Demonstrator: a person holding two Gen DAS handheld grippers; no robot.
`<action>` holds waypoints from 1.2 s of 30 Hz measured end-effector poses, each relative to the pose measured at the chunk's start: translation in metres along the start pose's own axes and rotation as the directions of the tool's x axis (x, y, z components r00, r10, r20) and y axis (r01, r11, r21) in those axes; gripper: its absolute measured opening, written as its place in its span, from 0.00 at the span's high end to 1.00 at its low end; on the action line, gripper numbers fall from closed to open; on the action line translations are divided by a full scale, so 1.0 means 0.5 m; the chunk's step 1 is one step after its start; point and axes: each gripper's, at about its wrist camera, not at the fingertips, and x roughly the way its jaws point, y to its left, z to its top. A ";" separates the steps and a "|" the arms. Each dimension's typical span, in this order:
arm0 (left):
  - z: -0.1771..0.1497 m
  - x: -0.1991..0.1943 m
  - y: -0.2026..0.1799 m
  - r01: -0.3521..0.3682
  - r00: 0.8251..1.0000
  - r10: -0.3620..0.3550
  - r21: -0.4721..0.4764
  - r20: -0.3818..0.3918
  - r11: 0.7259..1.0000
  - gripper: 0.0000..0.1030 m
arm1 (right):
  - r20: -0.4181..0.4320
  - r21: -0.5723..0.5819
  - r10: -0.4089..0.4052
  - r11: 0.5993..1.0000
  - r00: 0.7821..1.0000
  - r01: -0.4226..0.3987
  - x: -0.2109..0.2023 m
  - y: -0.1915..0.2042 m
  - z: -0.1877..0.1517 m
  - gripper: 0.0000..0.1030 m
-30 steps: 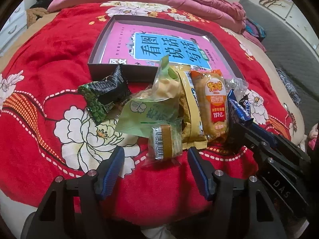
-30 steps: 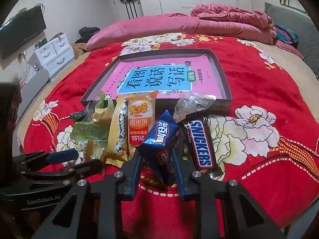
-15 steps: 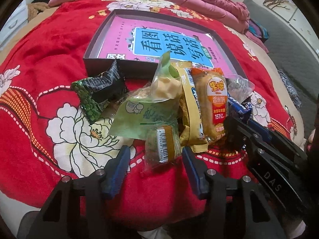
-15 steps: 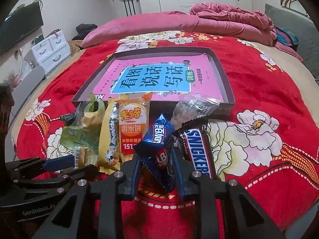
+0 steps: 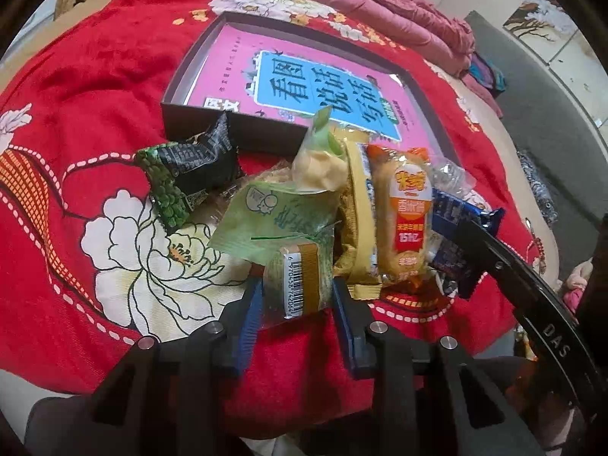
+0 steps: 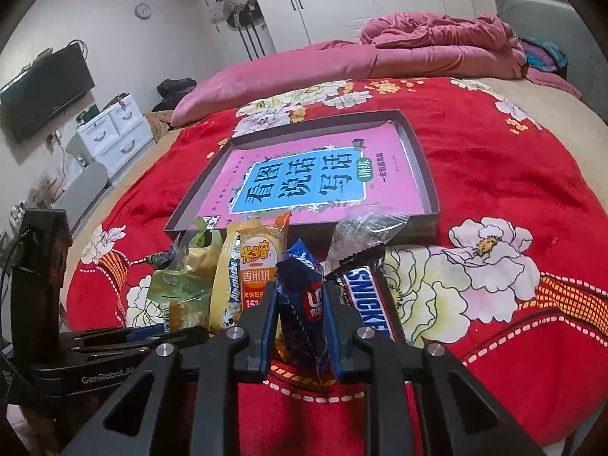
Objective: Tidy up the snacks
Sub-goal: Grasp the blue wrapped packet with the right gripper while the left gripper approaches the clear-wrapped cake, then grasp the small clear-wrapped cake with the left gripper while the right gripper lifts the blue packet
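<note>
Left wrist view: my left gripper tilts down over the bed, its jaws just closed onto the barcoded cake at the pile's near edge. My right gripper pinches the blue packet. Snickers, rice cracker and pea bag crowd around, before the box.

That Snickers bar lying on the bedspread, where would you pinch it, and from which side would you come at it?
Across its narrow width, near the middle of the Snickers bar, coming down from above. It lies flat and long on the red bedspread, with bare cloth on its right; the right gripper, shut on the blue snack packet, crowds its left.
</note>
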 end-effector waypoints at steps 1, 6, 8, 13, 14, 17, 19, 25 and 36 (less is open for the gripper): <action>-0.001 -0.003 -0.001 0.000 1.000 0.000 0.005 0.004 1.000 0.65 | -0.004 -0.001 0.001 1.000 1.000 -0.001 0.001 0.000 0.000 0.78; -0.005 -0.017 -0.004 0.016 1.000 -0.016 0.012 0.014 1.000 0.65 | -0.045 -0.017 -0.014 1.000 0.999 0.013 0.021 0.004 -0.007 0.78; -0.008 -0.022 -0.004 0.023 1.000 -0.023 0.013 0.016 1.000 0.65 | -0.060 -0.024 -0.019 1.000 0.998 0.018 0.030 0.007 -0.008 0.78; -0.012 -0.037 -0.007 0.033 0.999 -0.033 0.025 0.027 0.999 0.65 | -0.068 -0.018 -0.021 1.000 0.997 0.019 0.033 0.006 -0.009 0.78; -0.013 -0.040 -0.007 0.031 0.999 -0.032 0.023 0.032 0.999 0.65 | -0.055 -0.015 -0.013 1.000 0.998 0.012 0.026 0.004 -0.008 0.78; -0.013 -0.046 0.002 0.029 0.999 -0.030 0.009 0.038 1.000 0.65 | -0.014 0.000 0.009 1.000 1.000 -0.009 0.003 -0.002 -0.004 0.78; -0.014 -0.049 0.009 0.030 0.999 -0.030 -0.004 0.035 1.000 0.65 | 0.006 0.009 0.019 1.000 1.000 -0.019 -0.008 -0.004 -0.001 0.78; -0.014 -0.065 0.033 0.026 0.999 -0.025 -0.045 0.040 0.999 0.65 | 0.074 0.029 0.059 0.998 0.995 -0.061 -0.045 -0.015 0.009 0.78; 0.008 -0.123 0.013 0.035 0.979 -0.036 0.007 0.200 0.999 0.65 | 0.128 0.069 0.079 0.994 0.989 -0.089 -0.064 -0.034 0.025 0.78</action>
